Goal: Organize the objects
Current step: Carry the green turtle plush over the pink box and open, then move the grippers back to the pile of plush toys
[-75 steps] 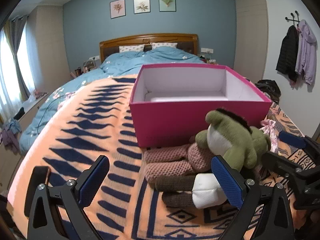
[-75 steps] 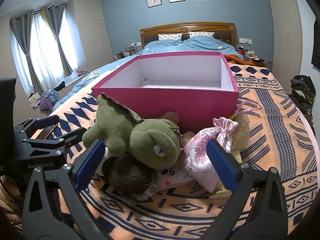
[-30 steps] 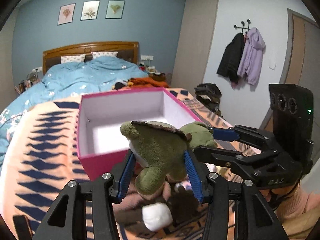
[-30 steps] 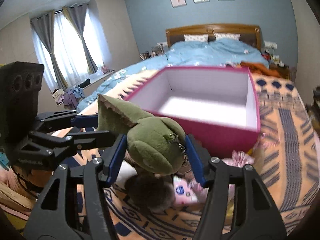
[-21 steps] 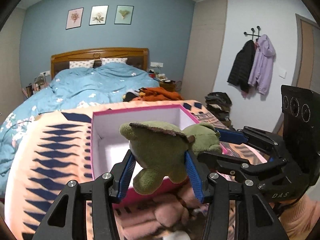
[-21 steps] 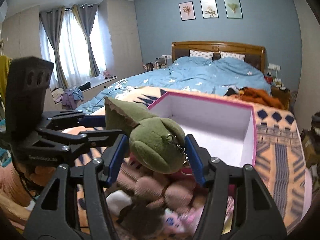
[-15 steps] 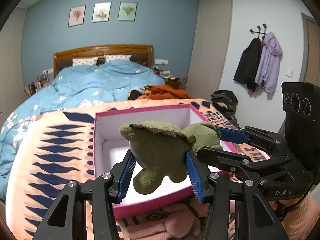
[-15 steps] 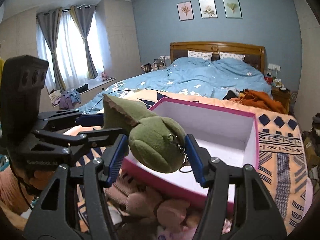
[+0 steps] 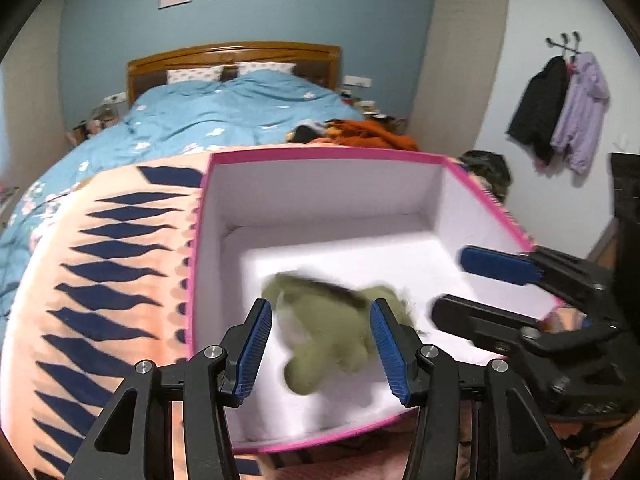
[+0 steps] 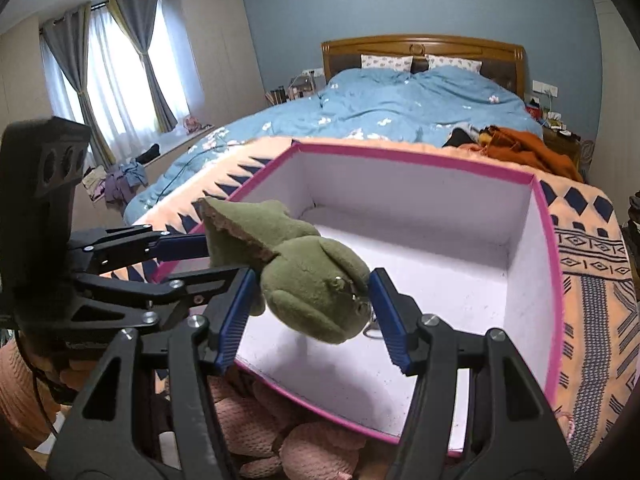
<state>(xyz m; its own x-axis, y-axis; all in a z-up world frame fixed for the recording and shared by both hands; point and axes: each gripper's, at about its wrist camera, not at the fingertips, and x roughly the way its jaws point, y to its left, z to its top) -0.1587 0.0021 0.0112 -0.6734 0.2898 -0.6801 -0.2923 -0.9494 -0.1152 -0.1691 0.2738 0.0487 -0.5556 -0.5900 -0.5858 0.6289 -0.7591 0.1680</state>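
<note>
We hold a green plush toy (image 10: 308, 280) over the open pink box (image 10: 544, 248) on the bed. Our right gripper (image 10: 312, 316) has its jaws clenched on the toy's head. In the left wrist view the toy looks blurred between our left gripper's (image 9: 320, 348) jaws, and we cannot tell whether they grip it.

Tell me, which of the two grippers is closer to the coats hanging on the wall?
Right. The right gripper is over the pink box's side nearest the coats; the left gripper is further from that wall.
</note>
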